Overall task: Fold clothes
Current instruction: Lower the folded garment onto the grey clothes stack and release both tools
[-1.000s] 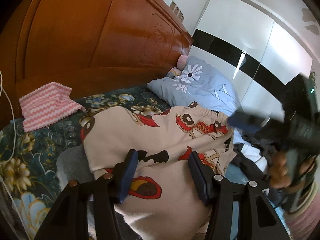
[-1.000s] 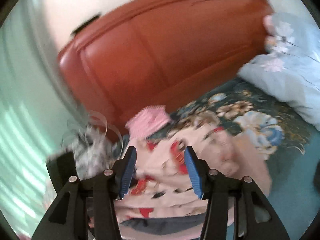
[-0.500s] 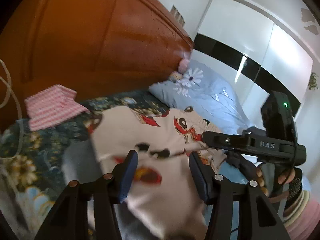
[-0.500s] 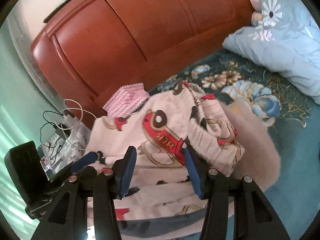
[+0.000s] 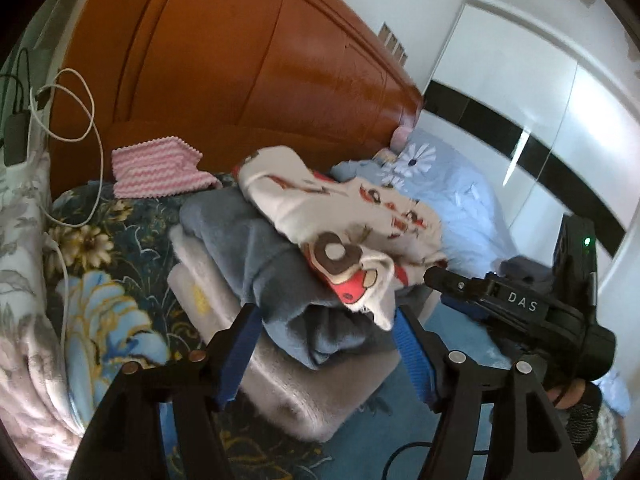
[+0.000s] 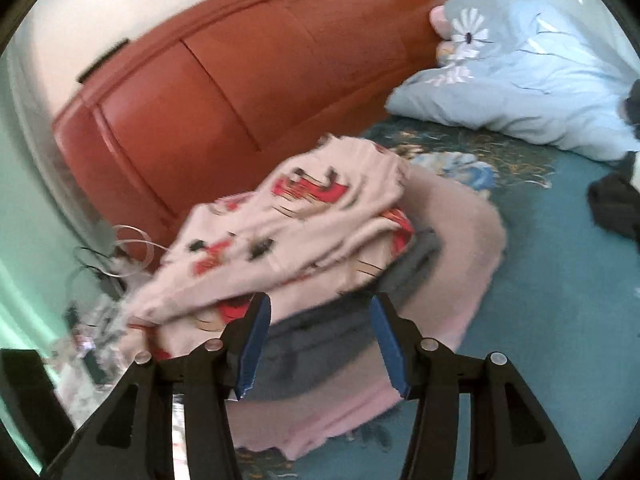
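Observation:
A cream garment printed with red cartoon figures (image 5: 340, 216) lies crumpled on top of a stack of folded clothes: a grey-blue piece (image 5: 256, 256) over a pale pink one (image 5: 296, 384). My left gripper (image 5: 324, 356) is open, its blue pads either side of the stack's near corner. In the left wrist view my right gripper (image 5: 436, 280) reaches in from the right, its tip at the cream garment's edge. The right wrist view is blurred: the cream garment (image 6: 288, 232) lies just beyond my right gripper (image 6: 318, 344), which is open with nothing between its fingers.
The stack sits on a dark floral bedspread (image 5: 108, 248) before a wooden headboard (image 5: 240, 64). A pink striped folded cloth (image 5: 156, 170) lies behind. White cables (image 5: 76, 120) hang at left. A light blue duvet (image 6: 520, 80) and dark clothes (image 6: 616, 204) lie to the right.
The cream garment went from spread flat to bunched on top of the stack. Both grippers have pulled back and lowered, and the left view has swung left.

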The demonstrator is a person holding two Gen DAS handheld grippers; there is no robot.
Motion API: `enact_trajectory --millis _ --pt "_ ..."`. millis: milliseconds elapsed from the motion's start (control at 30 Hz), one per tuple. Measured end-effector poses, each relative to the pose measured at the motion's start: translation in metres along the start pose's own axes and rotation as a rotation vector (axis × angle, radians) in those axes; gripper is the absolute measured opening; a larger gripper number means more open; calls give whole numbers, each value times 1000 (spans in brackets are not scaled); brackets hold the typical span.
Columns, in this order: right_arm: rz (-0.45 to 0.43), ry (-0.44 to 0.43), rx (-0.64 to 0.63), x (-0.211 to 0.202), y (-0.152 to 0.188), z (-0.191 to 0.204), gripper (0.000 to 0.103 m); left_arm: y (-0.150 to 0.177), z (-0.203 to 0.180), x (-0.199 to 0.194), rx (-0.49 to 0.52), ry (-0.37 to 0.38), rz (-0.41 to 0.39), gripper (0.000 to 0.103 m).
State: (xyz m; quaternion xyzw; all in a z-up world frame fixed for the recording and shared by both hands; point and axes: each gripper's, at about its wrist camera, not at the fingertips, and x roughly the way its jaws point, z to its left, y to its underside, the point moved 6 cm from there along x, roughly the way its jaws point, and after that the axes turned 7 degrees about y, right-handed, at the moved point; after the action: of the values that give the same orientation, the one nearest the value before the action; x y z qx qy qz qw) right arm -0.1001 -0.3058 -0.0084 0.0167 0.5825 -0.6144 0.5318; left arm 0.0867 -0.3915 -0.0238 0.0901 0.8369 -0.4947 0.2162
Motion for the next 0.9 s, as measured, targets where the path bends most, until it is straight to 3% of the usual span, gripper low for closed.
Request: enact_trajectory --millis 133,300,400,533,900 --pt "-4 67 13 5 12 -6 55 4 -5 9 44 -55 5 80" --pt "-33 99 -61 16 17 -7 71 7 -3 20 50 -96 -5 84" --pt "-49 133 -149 20 22 -6 71 10 -6 25 57 -107 -24 91" --pt "-62 129 -167 21 24 -7 72 14 -13 32 94 -130 -34 103" --pt "-52 121 -142 25 26 -14 72 20 -15 36 90 -176 -64 103"
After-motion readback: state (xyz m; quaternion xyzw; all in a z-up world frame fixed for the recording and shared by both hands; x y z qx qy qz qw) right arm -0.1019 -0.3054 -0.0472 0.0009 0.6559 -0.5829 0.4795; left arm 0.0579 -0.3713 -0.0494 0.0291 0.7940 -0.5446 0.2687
